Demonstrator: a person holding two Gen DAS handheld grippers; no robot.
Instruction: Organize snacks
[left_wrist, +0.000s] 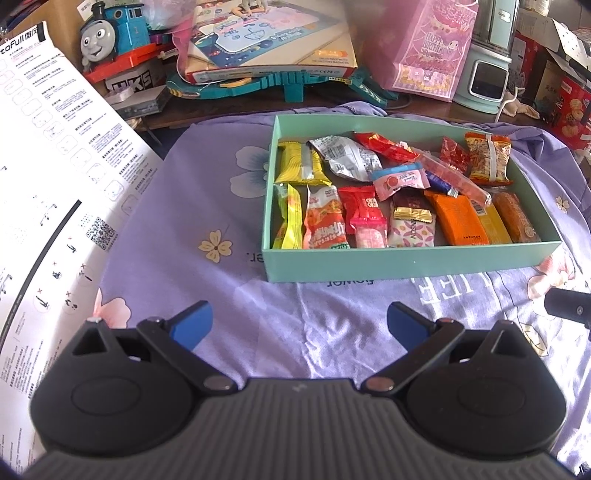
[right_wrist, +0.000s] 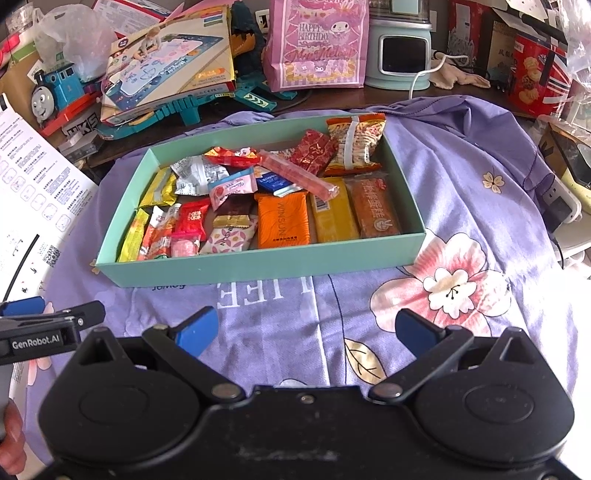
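Note:
A shallow teal box (left_wrist: 406, 262) (right_wrist: 258, 267) sits on a purple flowered cloth (left_wrist: 221, 295) (right_wrist: 461, 192). It holds several wrapped snacks: a yellow pack (left_wrist: 301, 164), a silver pack (left_wrist: 349, 157), an orange pack (left_wrist: 458, 219) (right_wrist: 282, 221), a red candy (left_wrist: 360, 206) and a noodle pack (left_wrist: 487, 158) (right_wrist: 354, 144). My left gripper (left_wrist: 299, 323) is open and empty, over the cloth in front of the box. My right gripper (right_wrist: 306, 330) is open and empty, also short of the box. The left gripper's side shows in the right wrist view (right_wrist: 40, 328).
A white printed sheet (left_wrist: 55, 166) lies at the left. Behind the box stand a blue toy train (left_wrist: 110, 37), a boxed drawing mat (left_wrist: 269, 40), a pink birthday bag (left_wrist: 432, 48) and a pale green appliance (left_wrist: 487, 66). Red cartons (right_wrist: 535, 74) stand at the back right.

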